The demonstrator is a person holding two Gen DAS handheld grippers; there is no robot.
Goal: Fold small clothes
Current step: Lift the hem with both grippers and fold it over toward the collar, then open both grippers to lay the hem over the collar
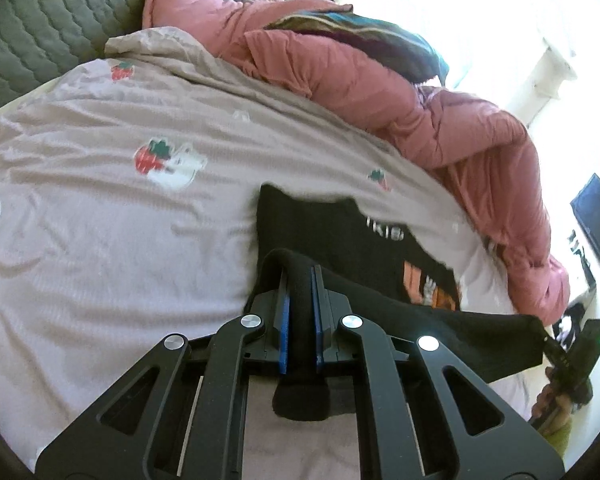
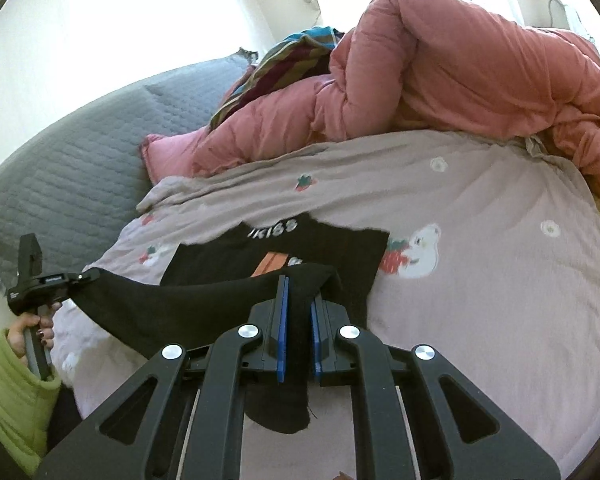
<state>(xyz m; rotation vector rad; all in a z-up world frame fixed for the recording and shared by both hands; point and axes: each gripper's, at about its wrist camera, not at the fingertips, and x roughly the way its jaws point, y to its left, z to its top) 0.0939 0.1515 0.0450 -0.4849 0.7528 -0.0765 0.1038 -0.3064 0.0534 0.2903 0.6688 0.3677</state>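
A small black T-shirt [image 1: 340,236] with white lettering and an orange print lies partly on the pink bedsheet [image 1: 120,208]. My left gripper [image 1: 299,276] is shut on one corner of its near hem, lifted off the sheet. My right gripper [image 2: 299,284] is shut on the other corner of the same hem. The black T-shirt [image 2: 220,304] hangs stretched between the two grippers, and its far part with the print rests flat on the bedsheet [image 2: 480,300]. The right gripper [image 1: 540,330] shows at the right edge of the left wrist view. In the right wrist view the left gripper [image 2: 88,276] appears at the left.
A rumpled pink duvet [image 2: 460,72] is heaped along the far side of the bed, with a striped cloth [image 2: 284,60] on it. A grey quilted pad [image 2: 72,172] lies at the far left. A hand [image 2: 32,336] in a green sleeve holds the left gripper.
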